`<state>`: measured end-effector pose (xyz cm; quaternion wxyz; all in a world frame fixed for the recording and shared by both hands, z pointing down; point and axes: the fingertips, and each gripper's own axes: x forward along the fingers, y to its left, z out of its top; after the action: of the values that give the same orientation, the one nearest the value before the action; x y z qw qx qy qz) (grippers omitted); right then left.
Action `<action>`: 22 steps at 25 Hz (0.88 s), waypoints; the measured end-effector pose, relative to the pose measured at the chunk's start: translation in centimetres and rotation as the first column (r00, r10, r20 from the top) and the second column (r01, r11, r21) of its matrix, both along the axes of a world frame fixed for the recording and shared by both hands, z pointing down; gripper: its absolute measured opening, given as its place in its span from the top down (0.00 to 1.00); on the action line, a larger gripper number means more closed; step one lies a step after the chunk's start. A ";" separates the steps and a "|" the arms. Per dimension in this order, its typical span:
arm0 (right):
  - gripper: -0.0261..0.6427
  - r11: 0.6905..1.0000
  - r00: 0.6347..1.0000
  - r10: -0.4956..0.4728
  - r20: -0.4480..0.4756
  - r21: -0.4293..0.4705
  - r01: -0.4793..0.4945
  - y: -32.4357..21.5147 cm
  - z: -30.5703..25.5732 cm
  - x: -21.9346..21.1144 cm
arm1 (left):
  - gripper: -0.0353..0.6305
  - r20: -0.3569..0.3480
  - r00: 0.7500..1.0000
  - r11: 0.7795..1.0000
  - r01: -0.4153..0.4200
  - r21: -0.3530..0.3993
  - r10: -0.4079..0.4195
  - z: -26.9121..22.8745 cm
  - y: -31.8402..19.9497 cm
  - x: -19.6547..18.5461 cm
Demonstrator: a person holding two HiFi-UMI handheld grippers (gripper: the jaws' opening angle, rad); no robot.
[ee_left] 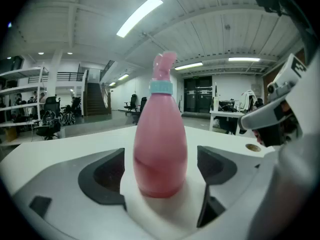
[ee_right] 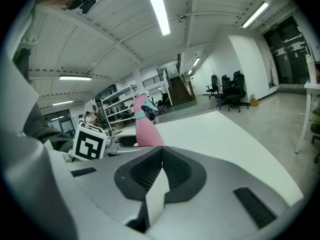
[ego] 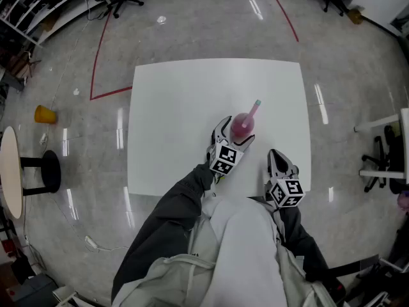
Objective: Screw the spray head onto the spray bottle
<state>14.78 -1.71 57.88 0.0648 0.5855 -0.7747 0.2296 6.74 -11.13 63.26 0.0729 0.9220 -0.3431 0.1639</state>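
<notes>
A pink spray bottle stands upright on the white table, with its pink spray head on top above a teal collar. My left gripper is open around the bottle's base. In the left gripper view the bottle stands between the two dark pads with a small gap on each side. My right gripper rests near the table's front edge, to the right of the bottle, shut and empty. The right gripper view shows the bottle to the left, beside the left gripper's marker cube.
On the grey floor to the left are a yellow cup, a round side table and a black stool. An office chair stands at the right. Red tape lines cross the floor beyond the table.
</notes>
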 end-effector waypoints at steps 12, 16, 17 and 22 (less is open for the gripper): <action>0.97 1.000 1.000 0.022 -0.015 -0.013 -0.022 1.0 1.0 1.1 | 0.31 -0.026 0.999 0.997 0.026 -0.068 -0.027 1.0 -2.0 1.0; 0.97 0.999 0.999 -0.013 -0.053 0.044 0.015 0.1 -0.3 0.3 | 0.33 -0.011 1.000 0.998 0.013 -0.062 -0.014 0.9 -1.7 0.9; 0.97 0.997 0.997 -0.018 -0.073 0.070 0.024 -0.2 -0.9 0.2 | 0.33 -0.004 1.000 0.998 -0.012 -0.056 0.011 0.8 -1.3 0.8; 0.96 0.970 0.993 -0.115 -0.032 0.212 0.119 -1.3 -6.2 -0.3 | 0.33 -0.146 0.958 0.965 -0.257 -0.061 0.246 -4.5 3.5 0.1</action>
<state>14.48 -3.06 51.70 0.0223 0.5445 -0.8275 0.1351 6.79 -7.65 58.76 0.1117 0.9635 -0.2106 0.1216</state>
